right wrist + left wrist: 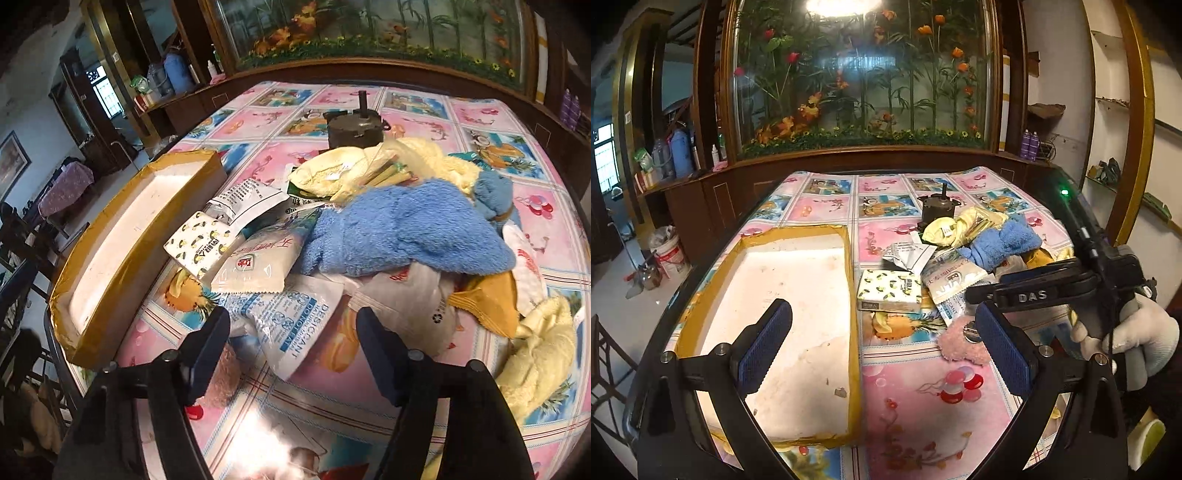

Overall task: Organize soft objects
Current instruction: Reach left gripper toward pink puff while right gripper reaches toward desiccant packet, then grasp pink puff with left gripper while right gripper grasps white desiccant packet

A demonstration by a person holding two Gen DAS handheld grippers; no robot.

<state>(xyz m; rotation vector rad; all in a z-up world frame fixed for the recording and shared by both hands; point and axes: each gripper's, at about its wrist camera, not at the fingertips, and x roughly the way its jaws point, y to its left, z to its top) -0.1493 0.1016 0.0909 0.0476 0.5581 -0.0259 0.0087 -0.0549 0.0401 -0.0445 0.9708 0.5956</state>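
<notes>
My left gripper (882,343) hangs open and empty over the right edge of a white foam tray (798,280) with tan taped rims. A pink fuzzy piece (960,341) lies beside its right finger. My right gripper (293,350), seen from the side as the right gripper (986,290) in a gloved hand (1126,339), is open over the pile. A white desiccant packet (295,321) lies on the table below its gap, untouched. Behind are a blue fluffy cloth (399,229), a yellow fluffy cloth (332,170) and another yellow cloth (539,343).
A lemon-print tissue pack (890,290) and several plastic packets lie between tray and cloths. An orange packet (491,299) sits under the blue cloth. A black motor (354,125) stands behind the pile. The table carries a pink cartoon cloth; a wooden cabinet is beyond.
</notes>
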